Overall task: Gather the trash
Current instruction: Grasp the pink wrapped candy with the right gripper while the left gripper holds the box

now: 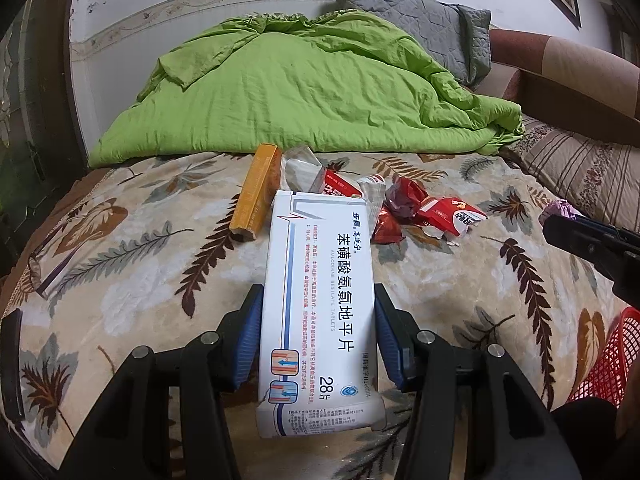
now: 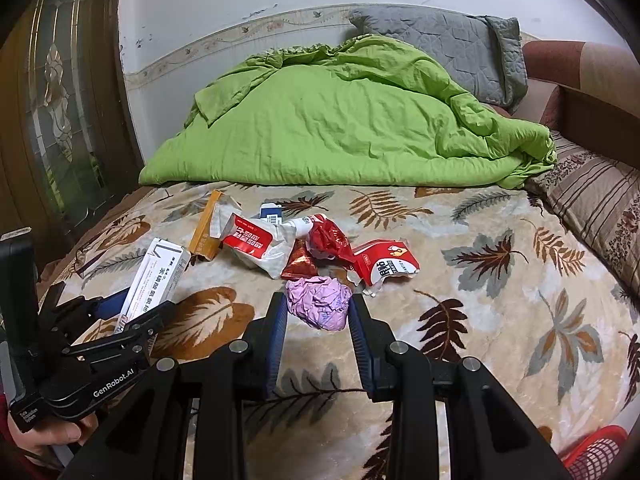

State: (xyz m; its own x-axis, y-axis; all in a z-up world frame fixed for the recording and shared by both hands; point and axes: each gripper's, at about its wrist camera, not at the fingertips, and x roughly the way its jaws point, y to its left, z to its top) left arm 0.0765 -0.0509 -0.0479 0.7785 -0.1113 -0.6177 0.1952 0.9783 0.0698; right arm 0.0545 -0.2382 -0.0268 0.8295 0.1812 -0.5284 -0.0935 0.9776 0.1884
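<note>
- The left claw is gripping a long white cardboard medicine box printed with blue and red lettering, its blue pads pressing on the box's two long sides; the box is pointing away from the camera, above the bed.
- The right claw is gripping a crumpled ball of pink-purple paper between its fingertips, just above the leaf-patterned beige blanket that is covering the bed.
- A heap of trash is lying on the blanket beyond both claws: a narrow orange cardboard box, a red-and-white torn plastic packet, a crumpled dark red foil wrapper, and a second red-and-white torn packet.
- A rumpled lime-green quilt is lying across the far part of the bed, with a grey quilted pillow leaning behind it against the wall.
- A red plastic mesh basket is showing at the right edge of the left wrist view, beside the bed.
- A hand is holding the left claw's handle at the lower left of the right wrist view.
</note>
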